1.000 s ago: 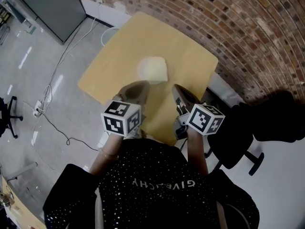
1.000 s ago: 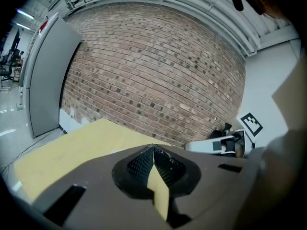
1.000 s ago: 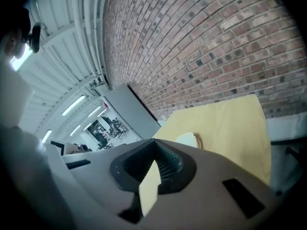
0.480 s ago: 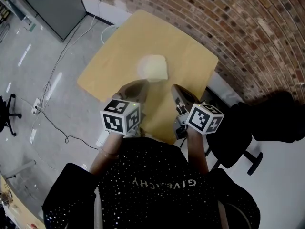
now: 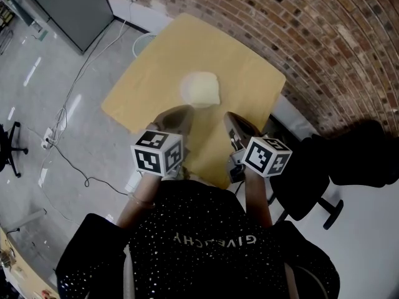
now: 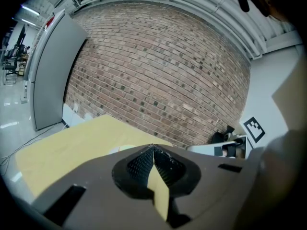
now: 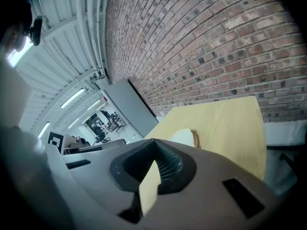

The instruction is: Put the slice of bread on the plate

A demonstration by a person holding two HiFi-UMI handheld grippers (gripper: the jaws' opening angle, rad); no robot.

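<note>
A pale slice of bread (image 5: 204,91) lies in the middle of the light wooden table (image 5: 156,86), over a whitish round shape that may be the plate (image 5: 189,86); the two are hard to tell apart. The right gripper view shows the bread (image 7: 184,136) with a brown crust edge, just beyond the jaws. My left gripper (image 5: 181,113) hovers over the table's near edge, short of the bread, jaws shut and empty (image 6: 153,148). My right gripper (image 5: 231,118) hangs beside it on the right, also shut on nothing (image 7: 154,143).
A brick wall (image 5: 324,36) runs behind the table. A grey cabinet (image 5: 62,8) stands at the far left, with cables (image 5: 68,104) on the floor below it. A black office chair (image 5: 318,179) sits right of the table, close to my right arm.
</note>
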